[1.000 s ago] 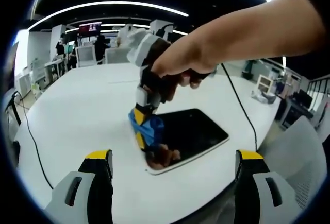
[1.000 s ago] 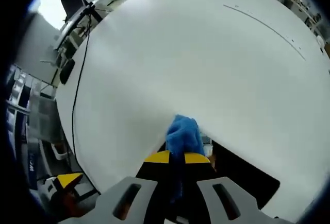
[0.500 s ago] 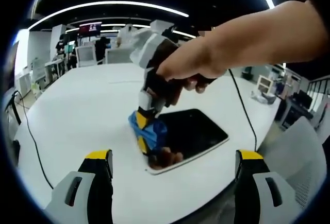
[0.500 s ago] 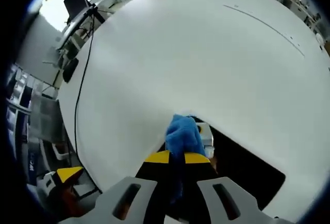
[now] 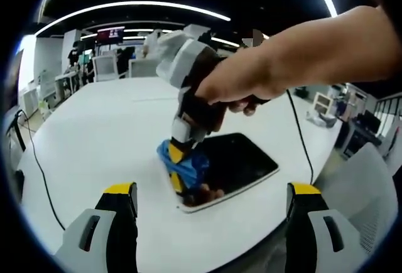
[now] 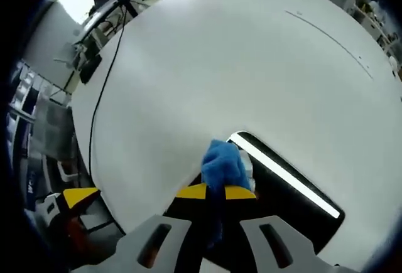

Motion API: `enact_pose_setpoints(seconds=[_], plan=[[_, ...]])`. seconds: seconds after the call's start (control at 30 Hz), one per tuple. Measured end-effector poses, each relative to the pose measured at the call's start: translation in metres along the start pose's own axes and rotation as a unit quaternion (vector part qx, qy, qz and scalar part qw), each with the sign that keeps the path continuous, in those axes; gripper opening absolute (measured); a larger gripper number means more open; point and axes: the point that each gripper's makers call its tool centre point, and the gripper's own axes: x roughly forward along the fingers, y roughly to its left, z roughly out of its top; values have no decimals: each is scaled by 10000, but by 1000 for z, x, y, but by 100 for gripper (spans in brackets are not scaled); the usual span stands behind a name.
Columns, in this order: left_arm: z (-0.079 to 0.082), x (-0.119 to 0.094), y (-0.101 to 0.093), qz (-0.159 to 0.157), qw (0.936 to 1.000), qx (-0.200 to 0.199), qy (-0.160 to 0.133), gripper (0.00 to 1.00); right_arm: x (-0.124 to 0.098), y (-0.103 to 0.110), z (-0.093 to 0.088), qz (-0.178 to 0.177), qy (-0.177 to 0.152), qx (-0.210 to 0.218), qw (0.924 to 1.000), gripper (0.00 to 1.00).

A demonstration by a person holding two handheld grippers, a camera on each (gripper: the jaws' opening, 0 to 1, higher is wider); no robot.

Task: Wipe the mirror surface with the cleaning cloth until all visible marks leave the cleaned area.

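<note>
The mirror (image 5: 242,163) is a dark rectangle in a white frame, flat on the white table (image 5: 94,128). A hand holds my right gripper (image 5: 178,159) tip-down over the mirror's left end, shut on the blue cleaning cloth (image 5: 187,165), which presses on the glass. In the right gripper view the cloth (image 6: 223,163) bulges out from between the shut yellow-tipped jaws of my right gripper (image 6: 217,191), at the corner of the mirror (image 6: 295,213). My left gripper (image 5: 212,192) hangs back near the table's edge, open and wide, holding nothing.
A black cable (image 5: 38,166) trails over the table's left side, and another cable (image 5: 301,141) runs off behind the mirror. Office chairs and desks (image 5: 100,66) stand beyond the table. A grey chair (image 5: 364,185) is at the right.
The right gripper and cloth have slid a little along the mirror's left end toward the near corner. A bright ceiling-light strip now reflects in the glass. The left gripper has stayed put.
</note>
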Motion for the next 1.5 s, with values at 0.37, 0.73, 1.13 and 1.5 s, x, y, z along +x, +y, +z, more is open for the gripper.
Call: enact_pose_setpoints(seconds=[0.37, 0.73, 1.13, 1.5], plan=[[1, 0, -2, -44, 10000, -44, -23, 99, 3, 0, -1, 68, 12, -48, 10000, 2], [1, -1, -2, -49, 10000, -31, 2, 99, -1, 4, -5, 75, 12, -66, 9999, 2], [1, -1, -3, -25, 10000, 84, 13, 99, -5, 4, -7, 45, 39, -151, 9999, 1], [-2, -1, 4, 135, 9999, 14, 88, 99, -15, -2, -19, -1, 56, -154, 9999, 1]])
